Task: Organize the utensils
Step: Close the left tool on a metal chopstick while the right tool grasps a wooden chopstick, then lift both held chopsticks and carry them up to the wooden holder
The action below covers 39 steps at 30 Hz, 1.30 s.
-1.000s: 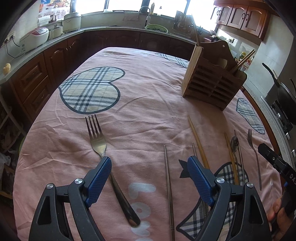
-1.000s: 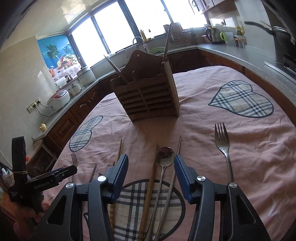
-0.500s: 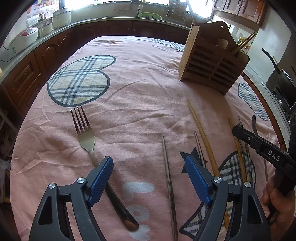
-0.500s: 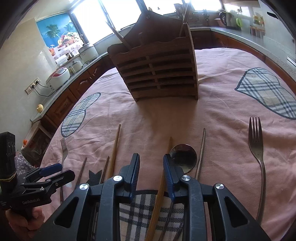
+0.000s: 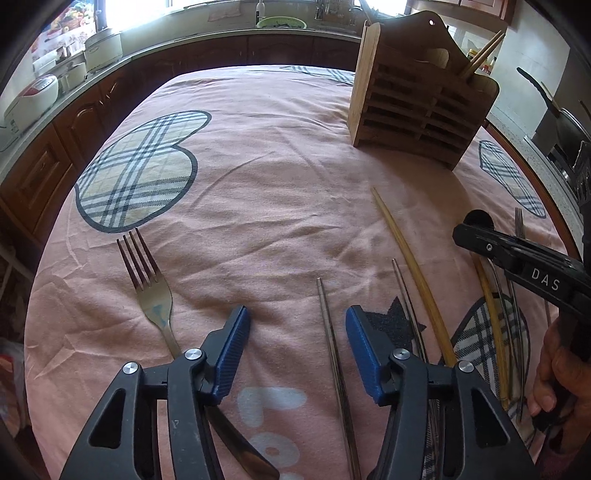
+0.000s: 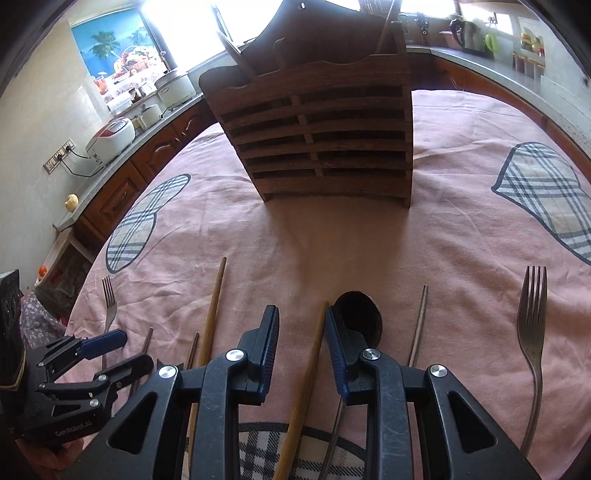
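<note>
Daylight pours in from the windows [image 6: 236,22] along the top of both frames, blown out to plain white there. The wooden utensil rack [image 6: 317,136] stands against that light in the right wrist view, its near face dim, and it throws a soft shadow down the pink tablecloth [image 5: 258,192] toward the bottom of the frame. Both views are sharp at centre, bowed hard at the edges, with black corners
</note>
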Each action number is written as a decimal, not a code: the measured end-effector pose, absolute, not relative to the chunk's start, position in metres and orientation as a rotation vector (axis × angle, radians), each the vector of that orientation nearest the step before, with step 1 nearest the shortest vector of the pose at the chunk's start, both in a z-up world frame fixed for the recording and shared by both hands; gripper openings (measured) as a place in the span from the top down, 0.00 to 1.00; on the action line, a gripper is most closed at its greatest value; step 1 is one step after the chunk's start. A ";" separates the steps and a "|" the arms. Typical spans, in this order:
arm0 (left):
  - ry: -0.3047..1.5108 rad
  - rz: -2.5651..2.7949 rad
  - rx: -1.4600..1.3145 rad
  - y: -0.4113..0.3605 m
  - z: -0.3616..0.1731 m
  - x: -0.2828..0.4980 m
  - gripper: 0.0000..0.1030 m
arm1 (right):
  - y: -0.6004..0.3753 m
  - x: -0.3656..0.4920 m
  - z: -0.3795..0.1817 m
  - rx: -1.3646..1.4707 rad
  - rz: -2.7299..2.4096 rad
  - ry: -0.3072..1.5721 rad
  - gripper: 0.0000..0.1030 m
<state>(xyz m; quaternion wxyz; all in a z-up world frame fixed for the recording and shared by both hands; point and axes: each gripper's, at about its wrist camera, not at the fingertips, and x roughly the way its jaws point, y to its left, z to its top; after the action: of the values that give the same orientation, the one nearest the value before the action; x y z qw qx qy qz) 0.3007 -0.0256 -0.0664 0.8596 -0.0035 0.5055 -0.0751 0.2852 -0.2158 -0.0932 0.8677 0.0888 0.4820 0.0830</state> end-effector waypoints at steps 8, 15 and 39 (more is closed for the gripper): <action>1.044 -0.153 0.056 -0.037 -0.068 0.299 0.49 | -0.217 0.281 -0.091 0.145 0.162 1.017 0.78; 1.034 -0.180 0.089 -0.044 -0.068 0.299 0.92 | -0.205 0.296 -0.096 0.100 0.153 1.026 0.88; 0.809 -0.299 -0.134 0.011 0.050 0.220 0.97 | -0.230 0.220 0.028 0.277 0.213 0.713 0.96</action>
<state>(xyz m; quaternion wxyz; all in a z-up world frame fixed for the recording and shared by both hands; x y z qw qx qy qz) 0.2201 0.0113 0.0496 0.9062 -0.0648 0.3919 -0.1449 0.2196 -0.2299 0.0283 0.9222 0.1347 0.3473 0.1037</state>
